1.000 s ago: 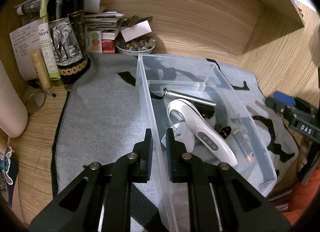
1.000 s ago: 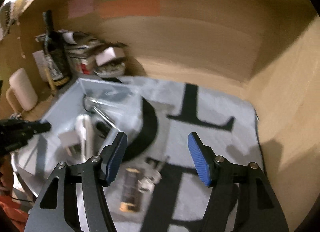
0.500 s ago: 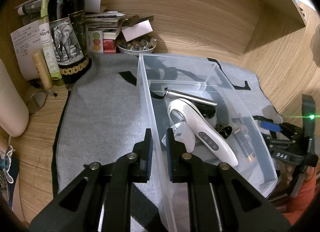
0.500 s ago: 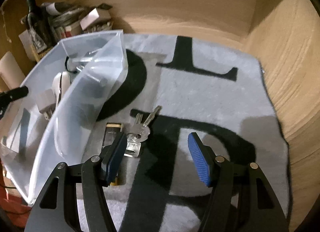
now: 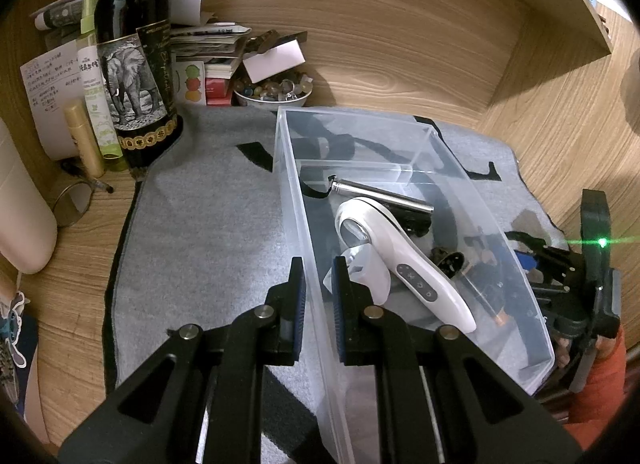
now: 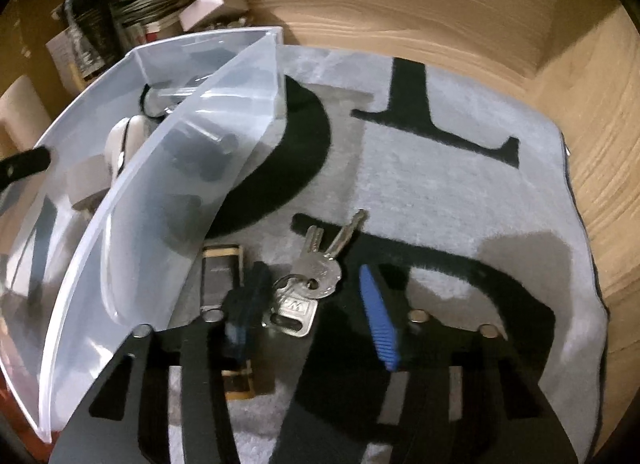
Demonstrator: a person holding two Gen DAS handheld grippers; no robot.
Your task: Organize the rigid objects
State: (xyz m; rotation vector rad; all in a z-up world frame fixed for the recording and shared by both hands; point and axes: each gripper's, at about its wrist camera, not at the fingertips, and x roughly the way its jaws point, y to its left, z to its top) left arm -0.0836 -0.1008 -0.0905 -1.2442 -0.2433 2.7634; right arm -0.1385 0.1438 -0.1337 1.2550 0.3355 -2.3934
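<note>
Pinching the near left wall of the clear plastic storage bin [image 5: 420, 136], the left gripper [image 5: 319, 296] is seen; silver keys [image 6: 316, 272] are straddled by the spread right gripper [image 6: 310, 320] on the grey mat [image 6: 460, 192], right of the bin.

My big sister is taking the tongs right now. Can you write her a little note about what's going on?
Left tongs: shut on the clear bin wall, steadying it.
Right tongs: open, low over the keys on the grey mat.
Done: white handheld device and metal tube lie in the bin.
Left: keys and the small dark rectangular item beside the bin.
</note>
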